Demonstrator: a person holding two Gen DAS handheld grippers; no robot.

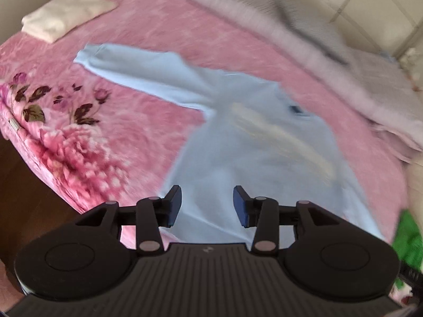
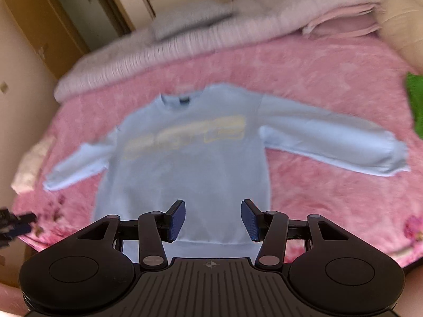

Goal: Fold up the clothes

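Note:
A light blue sweatshirt (image 2: 190,163) with pale yellow lettering lies flat, front up, on a pink bedspread (image 2: 330,79), both sleeves spread out sideways. It also shows in the left wrist view (image 1: 251,153), where one sleeve (image 1: 137,71) stretches to the far left. My right gripper (image 2: 212,219) is open and empty, hovering above the sweatshirt's bottom hem. My left gripper (image 1: 207,206) is open and empty above the lower left part of the body. The left gripper's tip shows at the left edge of the right wrist view (image 2: 15,224).
A folded cream garment (image 1: 63,18) lies at the bed's far left corner. A green garment (image 2: 415,105) lies at the right edge, also in the left wrist view (image 1: 407,237). Rolled pale quilts (image 2: 211,26) line the far side. Dark floor (image 1: 31,190) borders the near left.

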